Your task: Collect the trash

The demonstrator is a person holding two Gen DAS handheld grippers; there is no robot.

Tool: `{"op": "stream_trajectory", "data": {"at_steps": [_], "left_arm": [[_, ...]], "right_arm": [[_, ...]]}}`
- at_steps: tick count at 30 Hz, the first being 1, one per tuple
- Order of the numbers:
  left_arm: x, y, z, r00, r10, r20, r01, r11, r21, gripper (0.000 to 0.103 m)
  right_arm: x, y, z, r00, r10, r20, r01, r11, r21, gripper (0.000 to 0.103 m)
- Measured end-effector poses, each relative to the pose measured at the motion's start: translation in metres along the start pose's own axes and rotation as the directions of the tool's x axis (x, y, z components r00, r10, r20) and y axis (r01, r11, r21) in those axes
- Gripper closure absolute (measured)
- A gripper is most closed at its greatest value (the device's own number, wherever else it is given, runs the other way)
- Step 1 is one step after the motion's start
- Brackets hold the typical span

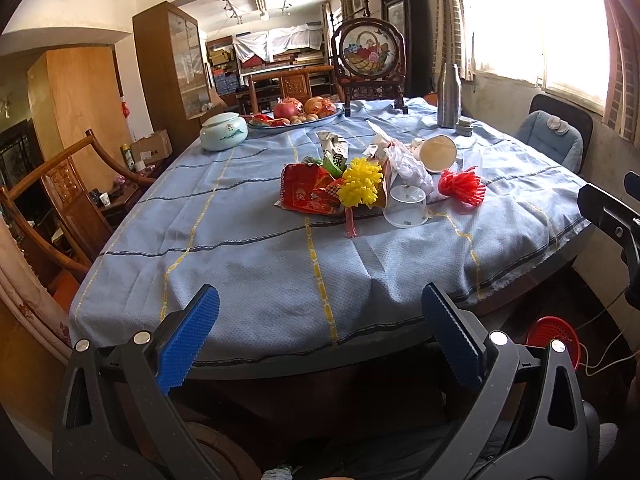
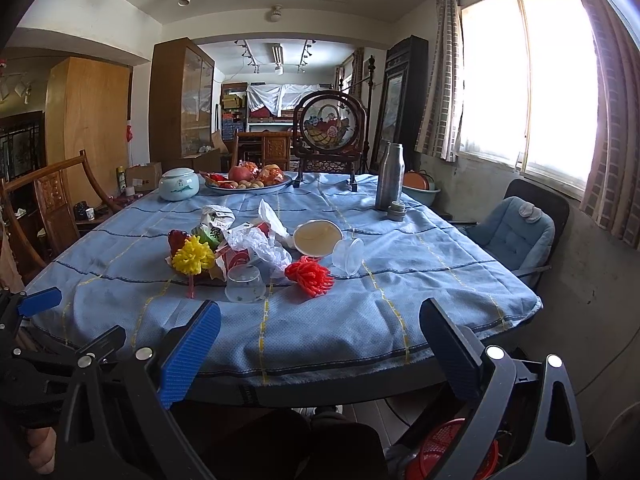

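A heap of trash lies mid-table on the blue cloth: a red snack wrapper [image 1: 308, 194], a yellow plastic pompom [image 1: 360, 182] [image 2: 193, 256], a red pompom [image 1: 460, 188] [image 2: 310, 274], crumpled white plastic [image 1: 408, 166] [image 2: 260, 242], a green packet [image 2: 214, 234], a tipped paper cup [image 1: 438, 154] [image 2: 318, 236] and a clear plastic cup [image 1: 404, 206] [image 2: 244, 284]. My left gripper [image 1: 320, 340] and right gripper [image 2: 320, 350] both hang open at the near table edge, well short of the heap, with nothing between the blue pads. A red basket [image 1: 554, 340] [image 2: 452, 452] sits on the floor at lower right.
At the far end stand a pale ceramic jar [image 1: 224, 132], a fruit tray [image 1: 296, 116], a framed round embroidery [image 1: 370, 52] and a steel flask [image 1: 449, 96]. Wooden chairs [image 1: 60, 200] flank the left side, a cushioned chair [image 2: 516, 232] the right.
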State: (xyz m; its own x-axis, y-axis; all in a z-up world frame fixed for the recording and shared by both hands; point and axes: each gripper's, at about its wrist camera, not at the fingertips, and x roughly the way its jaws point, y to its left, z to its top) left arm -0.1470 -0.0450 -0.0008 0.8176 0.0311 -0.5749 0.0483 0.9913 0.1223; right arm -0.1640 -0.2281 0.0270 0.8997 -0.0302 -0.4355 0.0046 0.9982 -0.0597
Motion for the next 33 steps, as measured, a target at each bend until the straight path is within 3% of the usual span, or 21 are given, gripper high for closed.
{"op": "stream_trajectory", "data": {"at_steps": [33], "left_arm": [[-0.0016, -0.0031, -0.0024, 0.995, 0.09, 0.049, -0.091, 0.995, 0.029, 0.006]], "right_arm": [[0.0055, 0.0075, -0.0042, 0.999, 0.023, -0.049, -0.022, 1.0, 0.017, 0.005]]}}
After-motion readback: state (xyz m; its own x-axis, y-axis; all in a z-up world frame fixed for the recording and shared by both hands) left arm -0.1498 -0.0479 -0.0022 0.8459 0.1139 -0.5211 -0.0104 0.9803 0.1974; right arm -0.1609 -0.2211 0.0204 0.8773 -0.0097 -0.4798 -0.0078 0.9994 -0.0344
